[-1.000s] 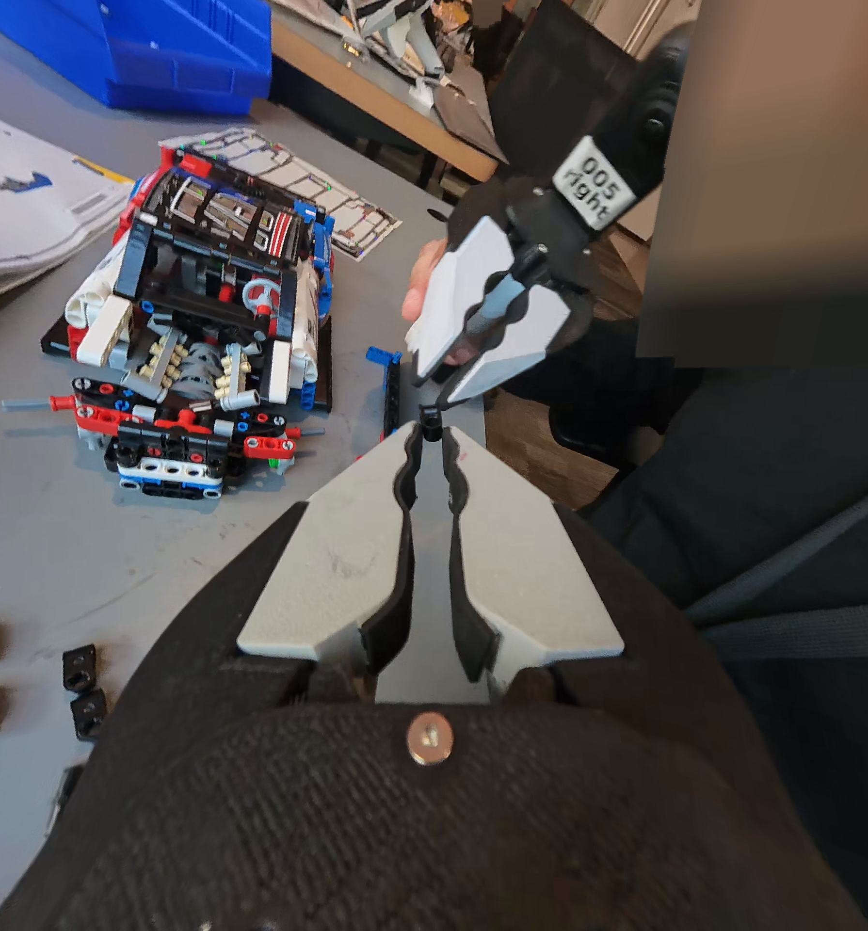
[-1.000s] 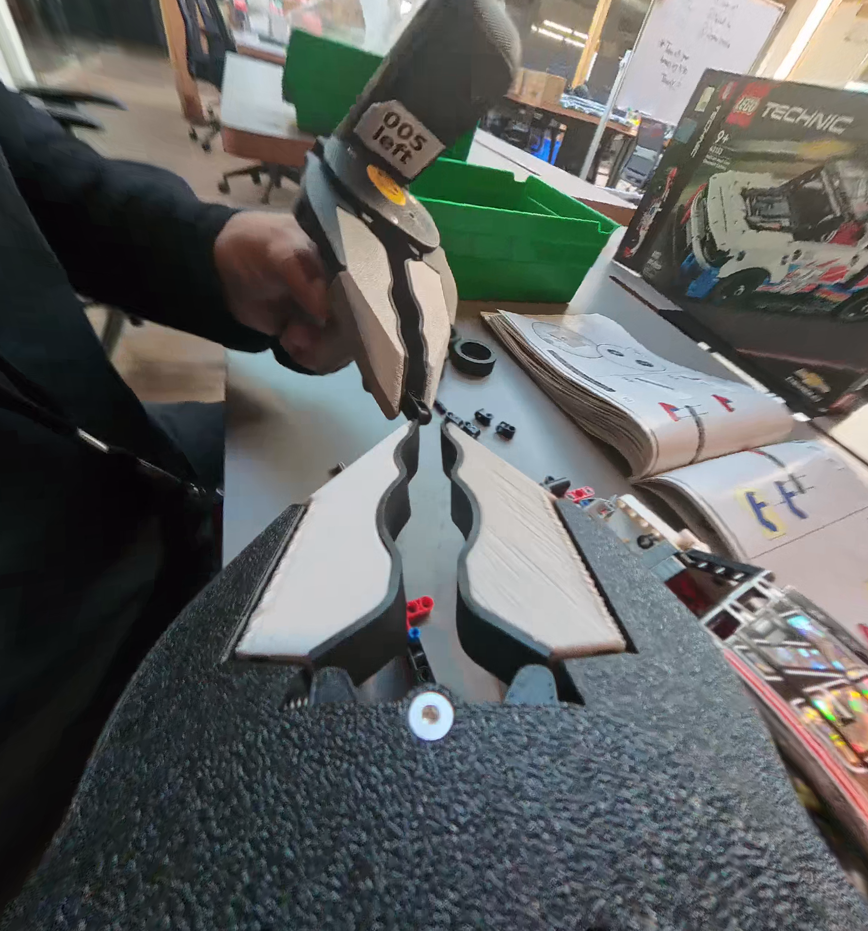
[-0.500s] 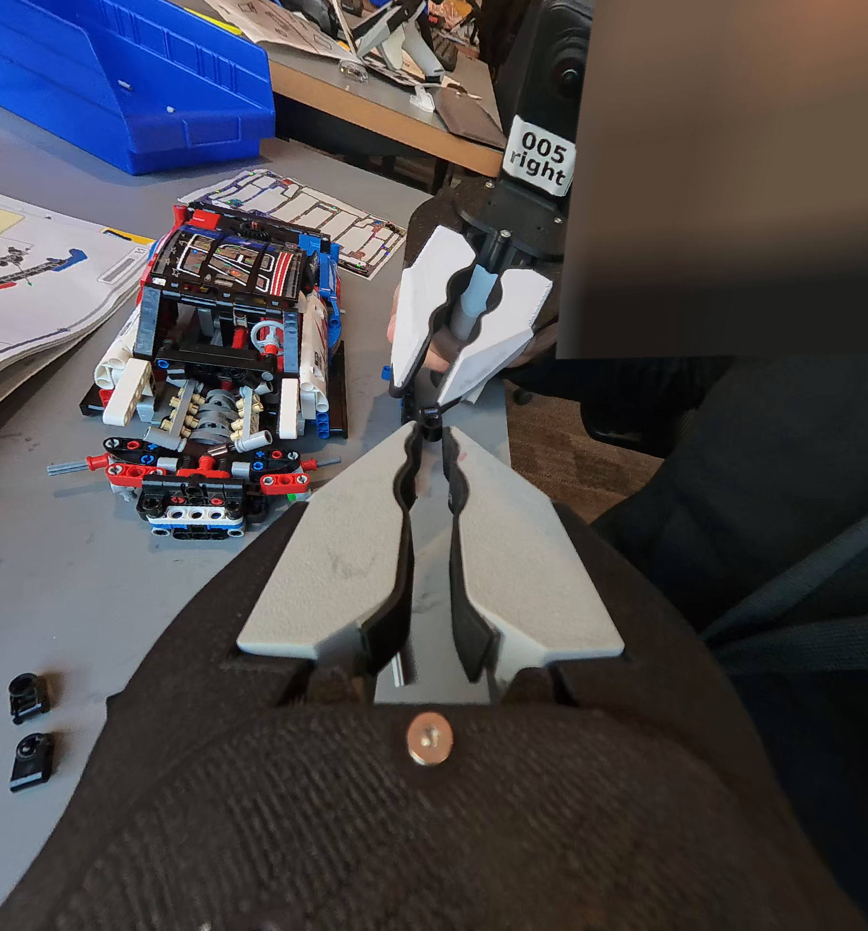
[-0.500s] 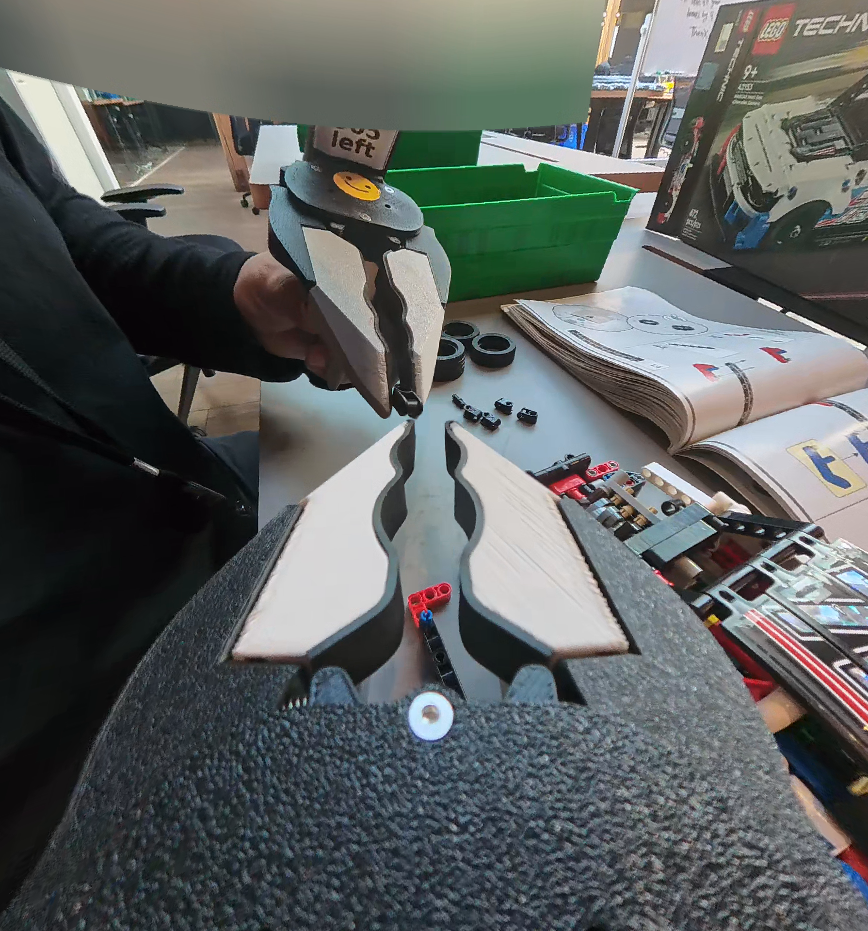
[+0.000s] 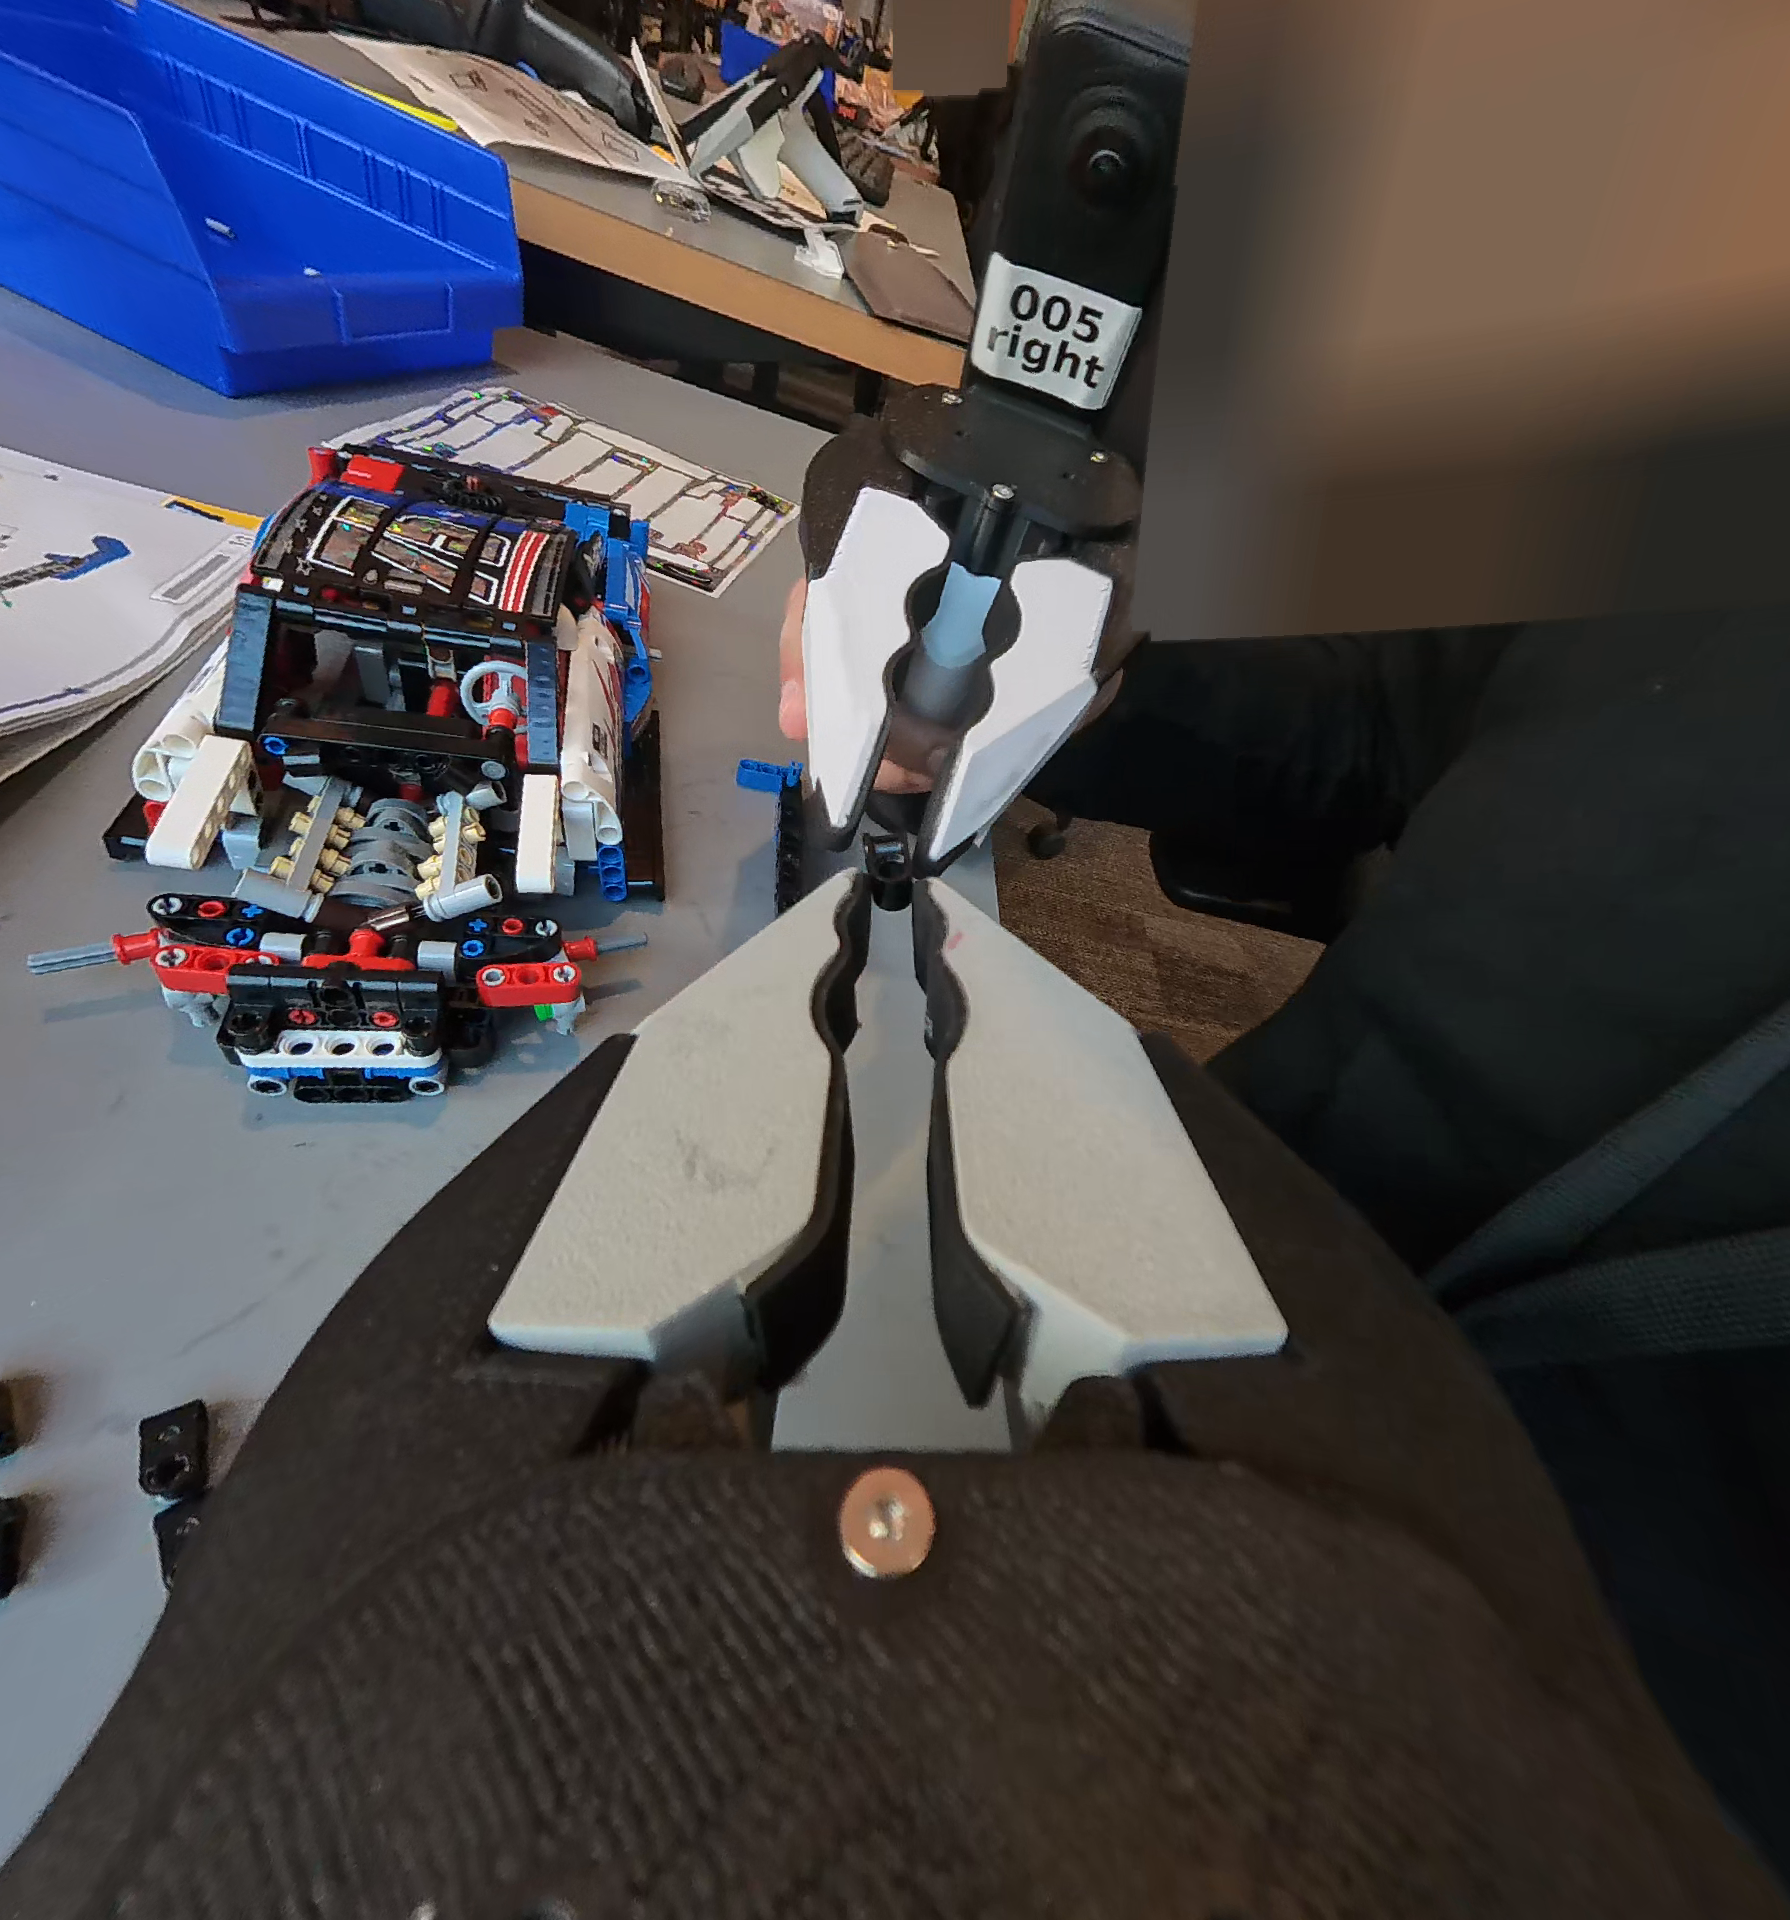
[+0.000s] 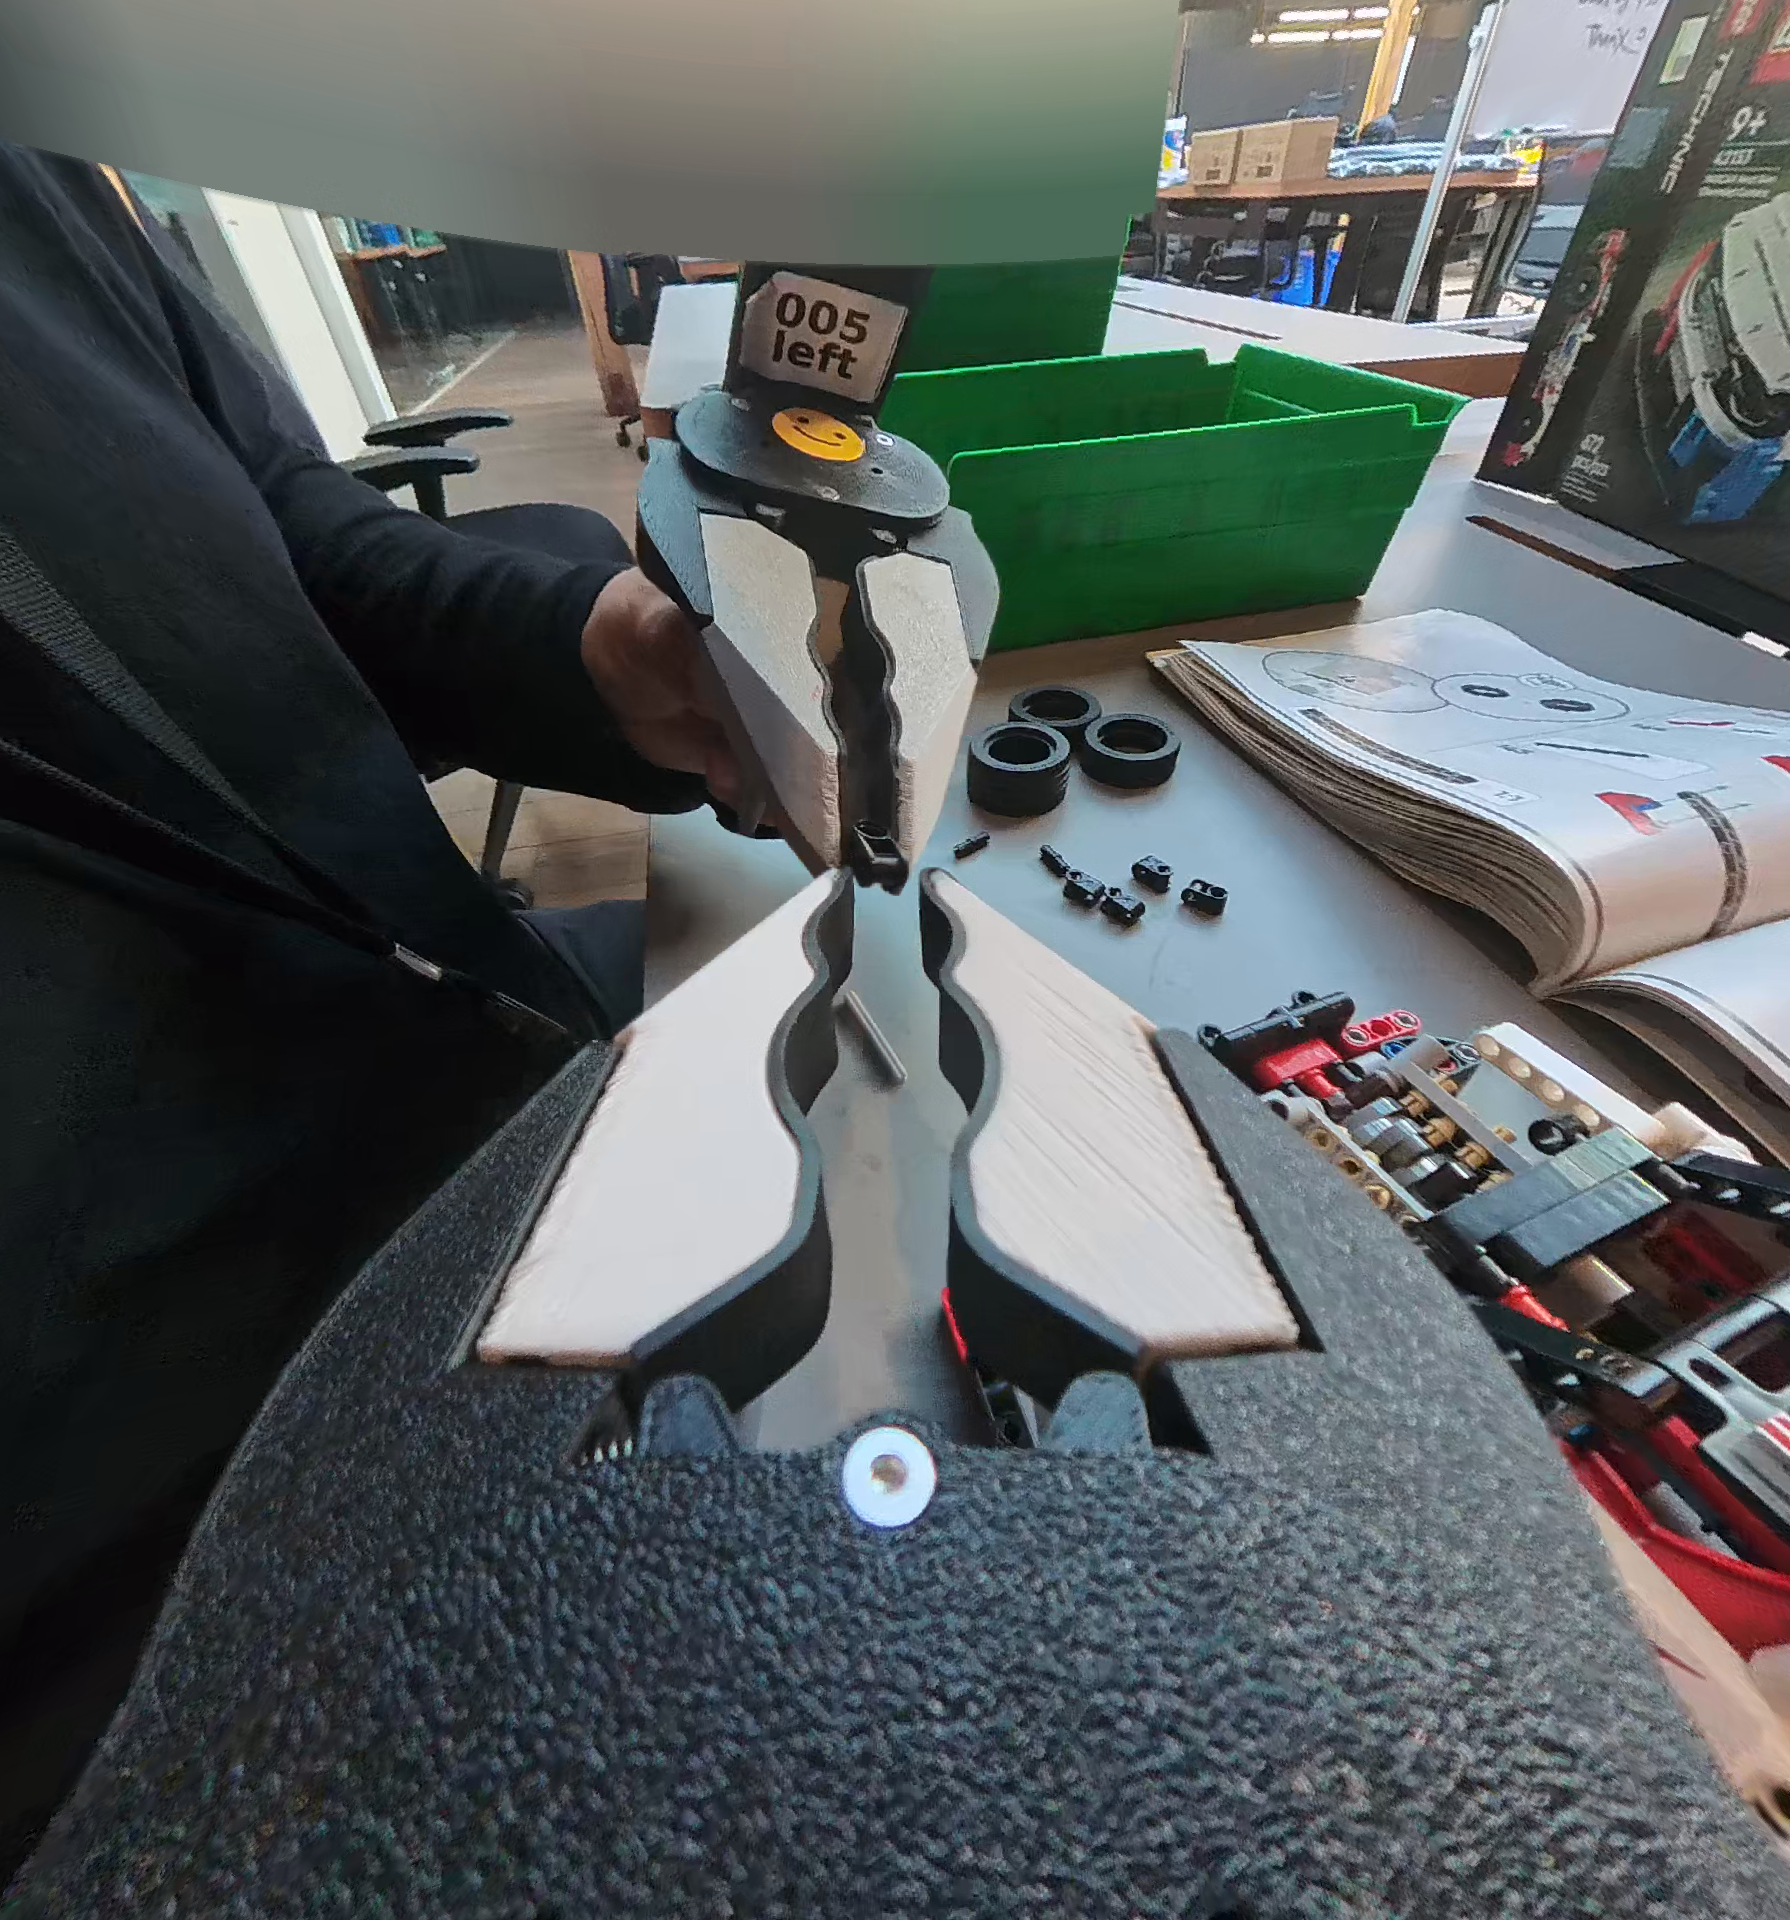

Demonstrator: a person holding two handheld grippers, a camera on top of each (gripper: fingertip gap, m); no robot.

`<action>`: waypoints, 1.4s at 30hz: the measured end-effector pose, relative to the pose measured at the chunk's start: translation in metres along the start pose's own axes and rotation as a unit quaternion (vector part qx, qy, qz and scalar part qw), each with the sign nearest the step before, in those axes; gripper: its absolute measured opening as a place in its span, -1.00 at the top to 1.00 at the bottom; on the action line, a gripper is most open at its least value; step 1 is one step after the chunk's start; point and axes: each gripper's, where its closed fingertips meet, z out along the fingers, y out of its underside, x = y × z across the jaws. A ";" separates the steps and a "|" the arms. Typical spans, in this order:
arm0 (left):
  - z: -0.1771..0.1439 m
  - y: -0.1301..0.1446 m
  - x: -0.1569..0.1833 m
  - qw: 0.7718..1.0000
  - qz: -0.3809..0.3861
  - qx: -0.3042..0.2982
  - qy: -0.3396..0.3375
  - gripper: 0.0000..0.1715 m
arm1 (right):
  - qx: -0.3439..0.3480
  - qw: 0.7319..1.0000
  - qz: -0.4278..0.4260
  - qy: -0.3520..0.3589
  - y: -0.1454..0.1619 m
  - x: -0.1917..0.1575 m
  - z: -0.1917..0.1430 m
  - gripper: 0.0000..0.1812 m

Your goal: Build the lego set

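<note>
Since a second ago the right gripper (image 5: 886, 826) has swung upright, its narrowly parted jaws now straddling the small black connector (image 5: 887, 871) pinched in the left gripper (image 5: 887, 894), seemingly without touching, beyond the table edge (image 5: 979, 883); the car model (image 5: 392, 769) sits well apart.

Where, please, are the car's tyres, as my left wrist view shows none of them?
Observer: Three black tyres lie together on the table, before the green bin.
Operator: Thanks; is anything under the right gripper?
Observer: A thin grey axle lies on the table, seen between its open fingers.
Operator: What stands beyond the booklet?
Observer: The set's box, upright at the far right.
</note>
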 end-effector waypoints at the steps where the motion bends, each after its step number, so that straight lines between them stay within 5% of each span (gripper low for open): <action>1: 0.000 0.000 0.001 1.000 0.000 0.001 0.001 0.94 | -0.002 1.000 0.001 0.000 0.001 0.000 0.001 0.87; 12: -0.001 -0.001 -0.006 1.000 -0.013 -0.008 -0.014 0.94 | -0.009 1.000 -0.015 0.024 0.001 0.006 0.002 0.90; 18: 0.007 0.026 -0.018 0.982 -0.163 -0.093 -0.011 0.94 | -0.101 0.975 -0.178 0.087 0.016 0.009 0.004 0.86; 24: 0.007 0.028 -0.024 0.968 -0.235 -0.085 -0.007 0.94 | -0.167 0.924 -0.317 0.130 0.026 0.007 0.012 0.98; 42: 0.003 0.022 -0.025 0.966 -0.255 -0.049 -0.007 0.94 | -0.143 0.929 -0.305 0.151 0.024 0.011 0.014 0.93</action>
